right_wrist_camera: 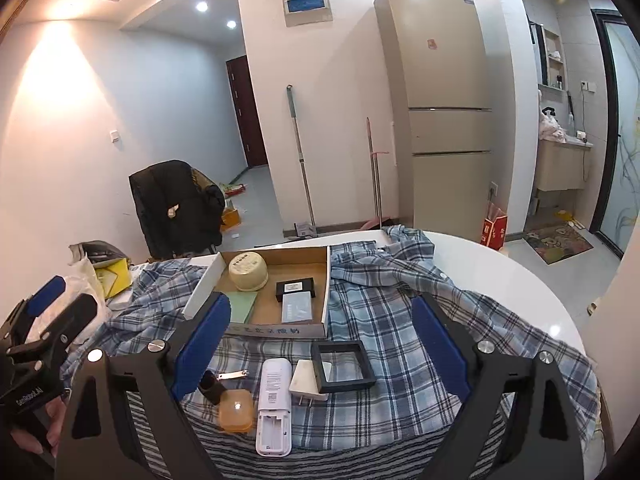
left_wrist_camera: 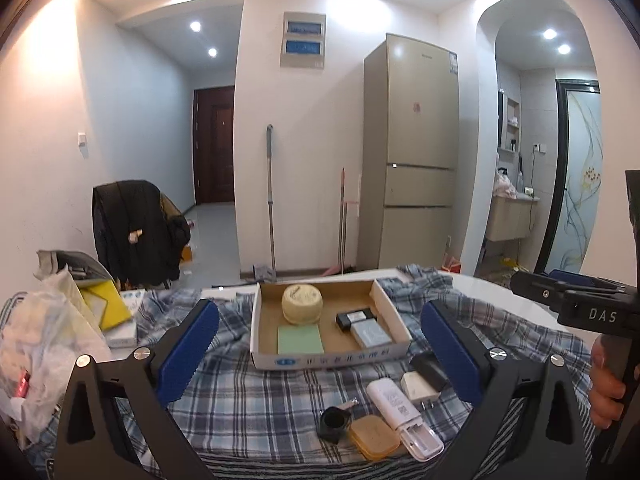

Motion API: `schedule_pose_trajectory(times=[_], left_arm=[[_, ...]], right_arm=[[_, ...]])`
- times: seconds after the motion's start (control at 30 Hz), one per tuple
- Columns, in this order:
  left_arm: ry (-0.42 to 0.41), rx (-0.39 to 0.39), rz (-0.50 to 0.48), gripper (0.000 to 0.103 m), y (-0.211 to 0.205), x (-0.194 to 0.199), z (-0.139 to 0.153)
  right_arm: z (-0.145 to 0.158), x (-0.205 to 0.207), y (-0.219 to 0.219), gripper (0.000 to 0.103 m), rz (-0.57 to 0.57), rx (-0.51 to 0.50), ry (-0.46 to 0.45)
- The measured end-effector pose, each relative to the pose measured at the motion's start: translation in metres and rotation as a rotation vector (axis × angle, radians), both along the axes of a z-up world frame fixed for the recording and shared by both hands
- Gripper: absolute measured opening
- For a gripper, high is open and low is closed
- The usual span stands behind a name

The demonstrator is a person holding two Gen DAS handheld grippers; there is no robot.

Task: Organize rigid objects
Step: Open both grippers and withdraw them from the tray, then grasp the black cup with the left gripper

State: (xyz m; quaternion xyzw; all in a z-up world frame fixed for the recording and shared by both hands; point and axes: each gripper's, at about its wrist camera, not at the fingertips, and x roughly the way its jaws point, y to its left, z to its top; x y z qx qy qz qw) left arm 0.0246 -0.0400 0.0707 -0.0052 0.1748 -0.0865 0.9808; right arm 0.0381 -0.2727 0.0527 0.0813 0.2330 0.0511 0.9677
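Observation:
A shallow cardboard box (left_wrist_camera: 394,320) (right_wrist_camera: 326,280) on the plaid cloth holds a round cream tin (left_wrist_camera: 302,304) (right_wrist_camera: 248,272), a green pad (left_wrist_camera: 300,340) (right_wrist_camera: 238,306), a black box (left_wrist_camera: 354,318) (right_wrist_camera: 295,289) and a grey-blue box (left_wrist_camera: 370,336) (right_wrist_camera: 297,307). In front lie a white device (left_wrist_camera: 402,412) (right_wrist_camera: 274,404), an orange case (left_wrist_camera: 374,436) (right_wrist_camera: 236,410), a white plug adapter (left_wrist_camera: 418,386) (right_wrist_camera: 306,380), a small black piece (left_wrist_camera: 332,424) (right_wrist_camera: 212,388), nail clippers (right_wrist_camera: 232,376) and a black frame (right_wrist_camera: 344,366). My left gripper (left_wrist_camera: 320,354) and right gripper (right_wrist_camera: 320,344) are both open and empty above these.
Plastic bags (left_wrist_camera: 36,356) and a yellow box (left_wrist_camera: 106,300) crowd the table's left side. A jacket-draped chair (left_wrist_camera: 136,228) stands behind. The white round table edge (right_wrist_camera: 520,280) curves at right. A fridge (left_wrist_camera: 412,152) and mops stand beyond.

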Motion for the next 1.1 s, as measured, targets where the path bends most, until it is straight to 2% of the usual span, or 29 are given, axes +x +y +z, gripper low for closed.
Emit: schedule_pose_trajectory(times=[0.03, 0.1, 0.13, 0.17, 0.27, 0.4, 0.43, 0.47, 0.7, 0.83, 0.97, 1.0, 1.03, 1.07, 1.1], left_arm=[[0.011, -0.004, -0.007, 0.094, 0.000, 0.002, -0.004], [0.034, -0.010, -0.002, 0.093, -0.001, 0.008, -0.011], [0.041, -0.015, 0.004, 0.089, 0.000, 0.011, -0.016], [0.050, -0.020, 0.003, 0.080, 0.001, 0.014, -0.020], [0.107, -0.033, -0.023, 0.062, 0.004, 0.027, -0.035], [0.201, -0.036, -0.073, 0.045, 0.003, 0.044, -0.056], [0.227, -0.040, -0.094, 0.038, 0.003, 0.048, -0.062], [0.258, -0.045, -0.115, 0.035, 0.002, 0.053, -0.069], [0.406, -0.046, -0.185, 0.035, -0.003, 0.075, -0.114], [0.457, -0.011, -0.185, 0.035, -0.005, 0.080, -0.135], [0.482, -0.015, -0.212, 0.037, -0.007, 0.084, -0.140], [0.482, -0.010, -0.221, 0.040, -0.008, 0.083, -0.141], [0.482, -0.006, -0.225, 0.055, -0.009, 0.083, -0.141], [0.480, 0.000, -0.228, 0.064, -0.010, 0.083, -0.142], [0.478, 0.003, -0.231, 0.064, -0.011, 0.082, -0.142]], right_arm=[[-0.002, 0.001, 0.000, 0.091, 0.003, 0.008, 0.001], [-0.008, 0.004, 0.000, 0.091, 0.007, 0.017, 0.004], [-0.011, 0.006, 0.001, 0.091, 0.006, 0.015, 0.007], [-0.014, 0.008, 0.002, 0.091, 0.006, 0.014, 0.008], [-0.022, 0.014, 0.003, 0.091, 0.006, 0.012, 0.019], [-0.036, 0.025, 0.004, 0.091, 0.017, 0.019, 0.050], [-0.039, 0.027, 0.004, 0.091, 0.019, 0.021, 0.058], [-0.041, 0.030, 0.004, 0.091, 0.022, 0.023, 0.066], [-0.059, 0.041, 0.004, 0.091, 0.037, 0.021, 0.112], [-0.067, 0.047, 0.003, 0.091, 0.040, 0.018, 0.139], [-0.074, 0.051, 0.004, 0.091, 0.046, 0.022, 0.159], [-0.075, 0.051, 0.004, 0.091, 0.049, 0.020, 0.164], [-0.077, 0.052, 0.005, 0.091, 0.051, 0.019, 0.168], [-0.078, 0.052, 0.005, 0.091, 0.054, 0.019, 0.171], [-0.078, 0.053, 0.005, 0.091, 0.057, 0.020, 0.174]])
